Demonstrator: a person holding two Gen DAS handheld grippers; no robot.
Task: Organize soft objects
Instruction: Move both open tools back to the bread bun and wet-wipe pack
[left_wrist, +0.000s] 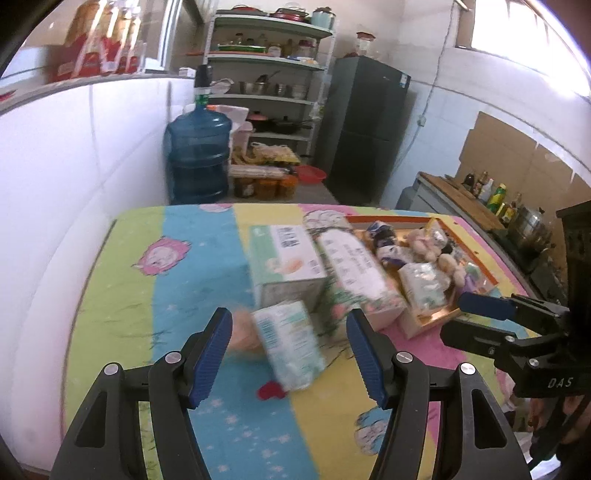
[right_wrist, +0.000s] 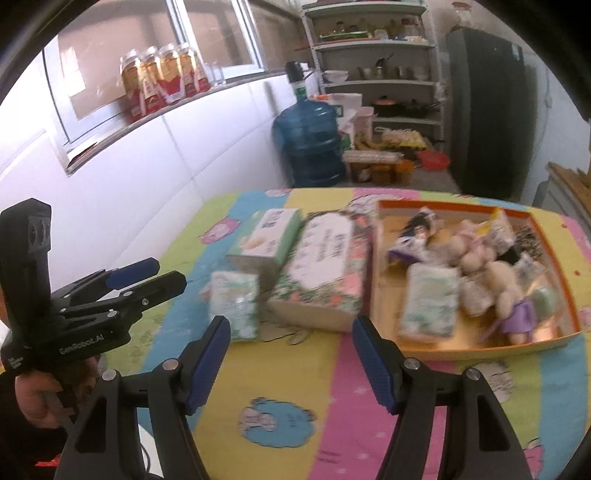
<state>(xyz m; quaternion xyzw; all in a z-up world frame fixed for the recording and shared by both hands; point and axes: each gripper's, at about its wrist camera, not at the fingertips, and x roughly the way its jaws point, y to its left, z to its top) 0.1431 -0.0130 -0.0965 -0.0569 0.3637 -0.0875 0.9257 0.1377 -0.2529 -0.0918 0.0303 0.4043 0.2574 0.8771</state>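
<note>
Beside the orange tray, two boxes and one tissue pack are lying; both grippers, left and right, are standing apart, the left lettered "GenRobot.AI".

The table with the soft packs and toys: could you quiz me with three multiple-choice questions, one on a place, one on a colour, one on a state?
1. Where do the plush toys lie?
A. In the orange tray
B. On the floor
C. On the shelf

2. What colour are the pads on the left tongs?
A. Red
B. Blue
C. White

3. How do the right tongs stand?
A. Shut on a toy
B. Shut on a box
C. Open, holding nothing

Answers: 1 A, they sit inside the orange tray. 2 B, ribbed blue pads show. 3 C, a wide empty gap shows.
</note>
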